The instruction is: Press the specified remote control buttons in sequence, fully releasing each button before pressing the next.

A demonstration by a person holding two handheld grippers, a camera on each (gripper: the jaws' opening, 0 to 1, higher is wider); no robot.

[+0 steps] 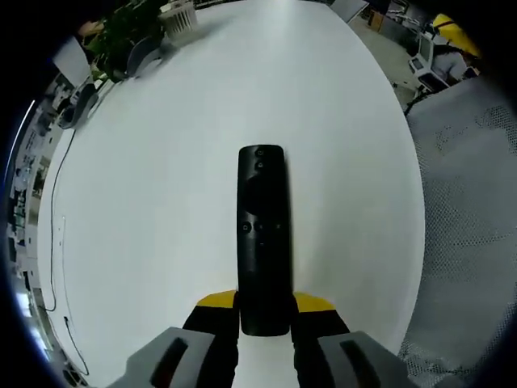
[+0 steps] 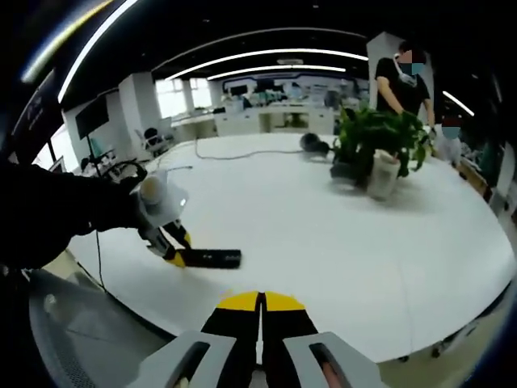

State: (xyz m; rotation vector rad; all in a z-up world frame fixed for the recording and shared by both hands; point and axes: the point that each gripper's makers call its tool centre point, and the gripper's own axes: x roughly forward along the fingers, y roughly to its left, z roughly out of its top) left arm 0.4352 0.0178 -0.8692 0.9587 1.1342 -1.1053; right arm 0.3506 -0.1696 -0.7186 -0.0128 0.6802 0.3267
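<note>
Left hand-held gripper (image 1: 265, 319) clamps black remote (image 1: 262, 234) at frame centre — above white desk (image 1: 145, 202), right hand-held gripper (image 2: 260, 311) closed, empty, bottom centre, potted plant (image 2: 380, 145) upper right.

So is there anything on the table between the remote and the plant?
No. In the right gripper view, just bare white table lies between the slim black remote control and the leafy green potted plant.

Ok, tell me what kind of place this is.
Most likely an open-plan office. A large white table carries a potted plant, rows of desks sit under long ceiling light strips behind it, and a mesh office chair stands at the table's edge.
</note>
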